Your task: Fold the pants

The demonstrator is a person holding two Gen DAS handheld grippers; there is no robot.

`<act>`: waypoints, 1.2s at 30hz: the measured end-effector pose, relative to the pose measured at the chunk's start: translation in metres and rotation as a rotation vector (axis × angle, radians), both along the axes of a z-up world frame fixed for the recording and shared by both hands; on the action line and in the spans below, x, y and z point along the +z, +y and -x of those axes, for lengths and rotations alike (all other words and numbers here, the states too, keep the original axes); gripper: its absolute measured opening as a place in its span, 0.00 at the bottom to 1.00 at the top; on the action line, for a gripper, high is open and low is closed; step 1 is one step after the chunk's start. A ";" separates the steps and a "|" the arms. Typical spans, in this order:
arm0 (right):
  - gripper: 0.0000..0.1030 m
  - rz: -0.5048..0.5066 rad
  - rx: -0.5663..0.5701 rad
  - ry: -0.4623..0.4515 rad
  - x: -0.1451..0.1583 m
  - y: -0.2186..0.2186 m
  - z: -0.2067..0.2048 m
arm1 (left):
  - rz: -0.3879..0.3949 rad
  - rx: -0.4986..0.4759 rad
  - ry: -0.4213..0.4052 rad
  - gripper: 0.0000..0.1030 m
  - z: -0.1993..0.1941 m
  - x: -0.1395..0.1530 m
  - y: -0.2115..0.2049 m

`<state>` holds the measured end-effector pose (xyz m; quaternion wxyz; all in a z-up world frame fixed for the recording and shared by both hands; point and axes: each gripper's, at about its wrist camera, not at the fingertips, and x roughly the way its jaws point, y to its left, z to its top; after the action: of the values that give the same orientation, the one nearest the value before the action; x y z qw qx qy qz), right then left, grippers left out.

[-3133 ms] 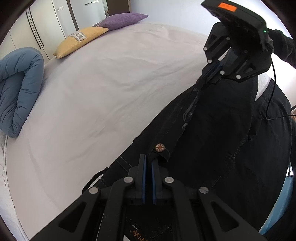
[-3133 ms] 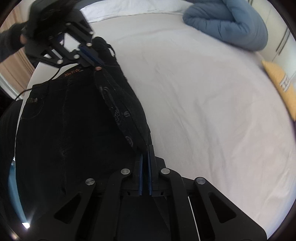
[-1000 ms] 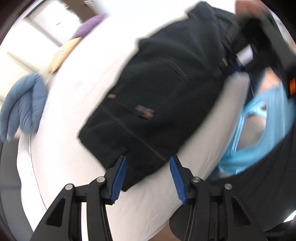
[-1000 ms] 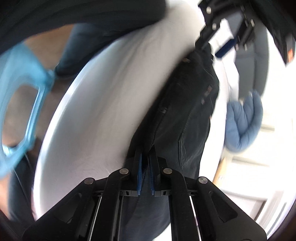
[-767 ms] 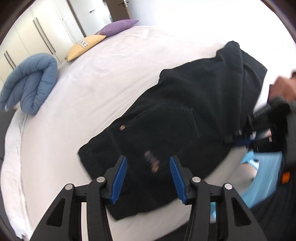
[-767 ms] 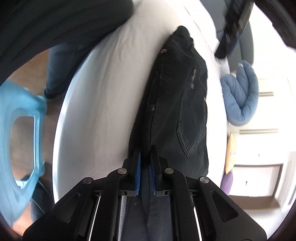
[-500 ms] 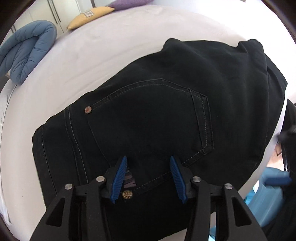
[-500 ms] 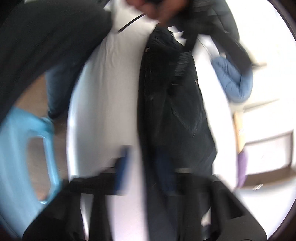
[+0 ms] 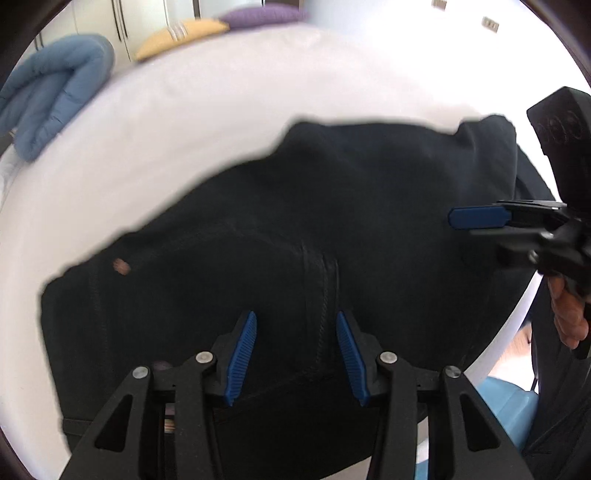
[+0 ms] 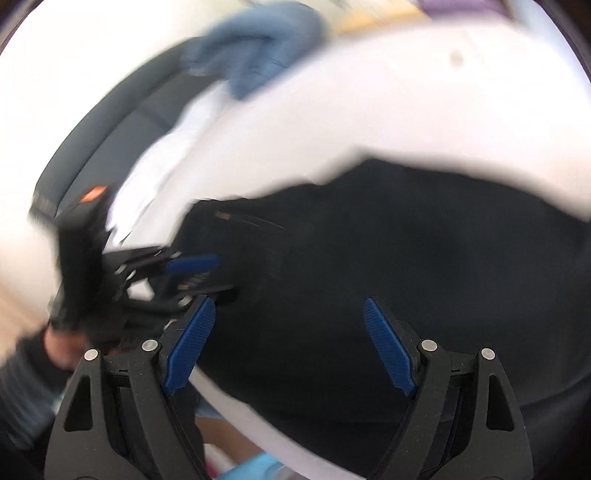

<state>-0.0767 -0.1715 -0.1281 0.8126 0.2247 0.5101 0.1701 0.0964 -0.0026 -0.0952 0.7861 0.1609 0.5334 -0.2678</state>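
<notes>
Black pants (image 9: 332, 229) lie folded and flat on the white bed (image 9: 207, 110). My left gripper (image 9: 296, 322) points down just above them, over a stitched seam. Its jaws are partly apart and closing; the cloth lies under them and the pads do not press on it. In that same view my right gripper (image 9: 476, 218) reaches in from the right over the pants' far end, a hand (image 9: 569, 317) behind it. The blurred right wrist view shows my right gripper (image 10: 290, 302) wide open above the pants (image 10: 406, 258), holding nothing, with the left gripper (image 10: 192, 264) at the left.
A rolled blue duvet (image 9: 55, 85) lies at the bed's far left. A yellow pillow (image 9: 184, 33) and a purple pillow (image 9: 258, 14) sit at the back. The bed's edge runs just right of the pants, with a light blue plastic stool (image 9: 509, 402) below it.
The right gripper let go of the pants, opened wide and swung round over them. The left gripper came lower and closer over the pants, which now lie flat.
</notes>
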 end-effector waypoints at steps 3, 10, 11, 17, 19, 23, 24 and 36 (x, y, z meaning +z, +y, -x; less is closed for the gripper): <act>0.77 -0.087 -0.049 -0.026 0.001 -0.036 0.023 | 0.005 0.029 -0.013 0.47 0.007 -0.011 -0.002; 0.78 -0.351 -0.634 -0.152 0.009 -0.218 0.106 | -0.033 0.037 0.046 0.47 0.006 -0.011 -0.015; 0.78 -0.375 -0.707 -0.130 0.004 -0.242 0.110 | -0.041 0.035 0.048 0.47 0.005 -0.011 -0.016; 0.79 -0.426 -0.849 -0.102 -0.009 -0.311 0.095 | -0.041 0.049 0.041 0.48 0.004 -0.011 -0.016; 0.79 -0.422 -0.868 -0.049 -0.017 -0.319 0.081 | -0.043 0.051 0.038 0.48 0.007 -0.010 -0.010; 0.77 -0.432 -0.863 -0.035 -0.012 -0.329 0.055 | -0.040 0.050 0.037 0.48 0.004 -0.011 -0.008; 0.77 -0.449 -0.862 -0.029 -0.009 -0.331 0.050 | -0.039 0.051 0.035 0.48 0.005 -0.011 -0.009; 0.79 -0.360 -0.607 -0.204 0.134 -0.346 -0.073 | -0.022 0.056 0.021 0.48 0.007 -0.012 -0.005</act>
<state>-0.0037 -0.5171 0.0064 0.8203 0.4870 0.2984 0.0297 0.0896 -0.0081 -0.1069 0.7856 0.1519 0.5490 -0.2416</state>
